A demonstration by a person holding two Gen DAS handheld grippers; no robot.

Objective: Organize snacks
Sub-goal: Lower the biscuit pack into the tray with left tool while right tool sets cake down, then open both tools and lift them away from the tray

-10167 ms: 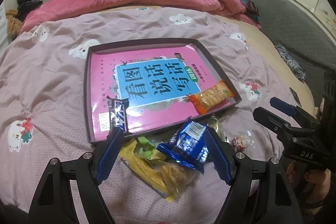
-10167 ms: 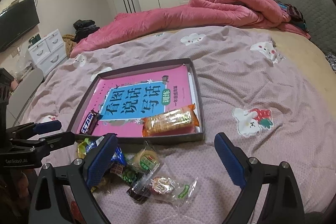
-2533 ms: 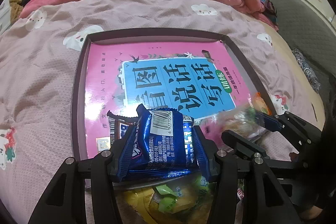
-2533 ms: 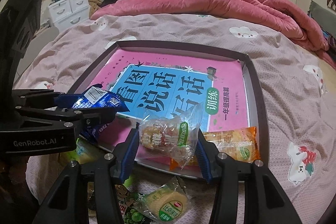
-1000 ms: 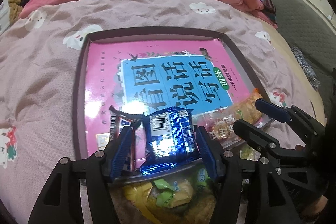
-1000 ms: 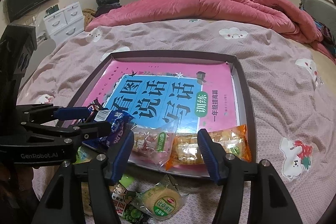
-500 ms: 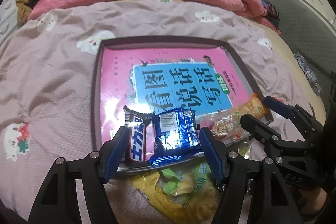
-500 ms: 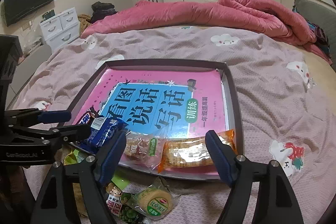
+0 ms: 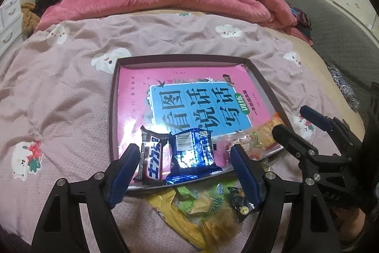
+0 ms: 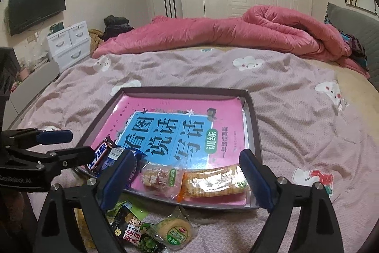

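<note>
Loose snacks on the bedspread (image 10: 296,110), just off the tray's (image 10: 257,134) near edge: green pea pack (image 10: 139,237), round cake (image 10: 176,229), yellow bag (image 9: 189,219). All light, crinkly, slippery film, contents prob crushable, so pinch the sealed end fin. Four packs lie along the tray's near edge. Left gripper (image 9: 187,172) & right gripper (image 10: 187,179): both jaws wide apart, nothing held.

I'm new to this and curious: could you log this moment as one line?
left tongs: open, empty | right tongs: open, empty | tray: four snacks along near edge | bed: more snacks in front of tray
</note>
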